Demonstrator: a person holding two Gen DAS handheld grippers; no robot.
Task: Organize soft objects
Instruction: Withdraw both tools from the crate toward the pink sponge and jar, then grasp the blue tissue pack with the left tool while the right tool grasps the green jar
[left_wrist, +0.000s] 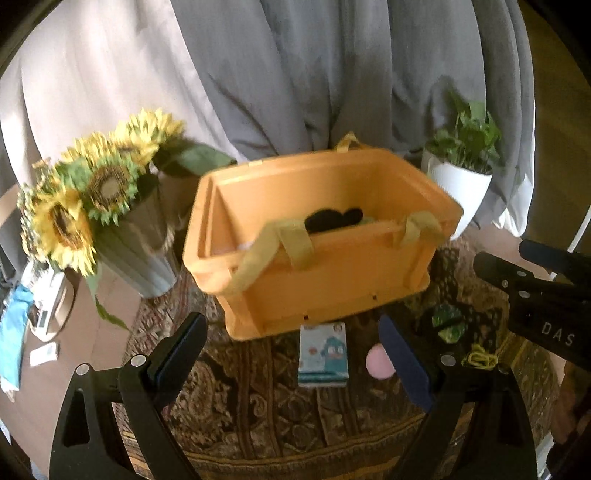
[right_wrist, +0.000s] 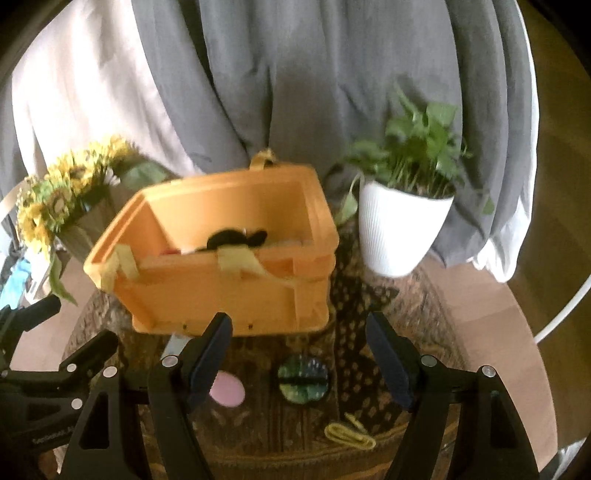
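Nearest the lens in the left wrist view, the left gripper (left_wrist: 295, 354) filled the lower frame, its two black fingers spread wide apart and holding nothing. Between them, on the patterned tablecloth (left_wrist: 258, 406), lay a small tissue pack (left_wrist: 323, 356) printed with a cartoon figure. A pink round soft object (left_wrist: 378, 363) lay just beside the fingertip at lower right, partly hidden by it. The right gripper (right_wrist: 299, 354) likewise stood with its fingers apart and empty. Between them lay a green patterned round object (right_wrist: 303, 382), and the pink one showed against the finger at lower left.

The orange storage bin (left_wrist: 325, 288) sat mid-frame on the table, open-topped, with yellow fabric handles draped over its near rim. A dark soft item (left_wrist: 334, 219) showed inside it.

Only the left view showed the tissue pack whole; in the right view it was just a pale sliver under the bin's near edge. The right view showed a yellow elastic loop (right_wrist: 349, 435) clearly at bottom centre, and a dark patterned strip of cloth (right_wrist: 354, 350) running down the table right of the bin.

A vase of sunflowers (left_wrist: 92, 192) stood at the left of the bin and a white potted plant (right_wrist: 399, 229) at its right, both near it. Grey curtains (right_wrist: 295, 92) hung behind. The table's round edge curved along the bottom, with open cloth in front of the bin.
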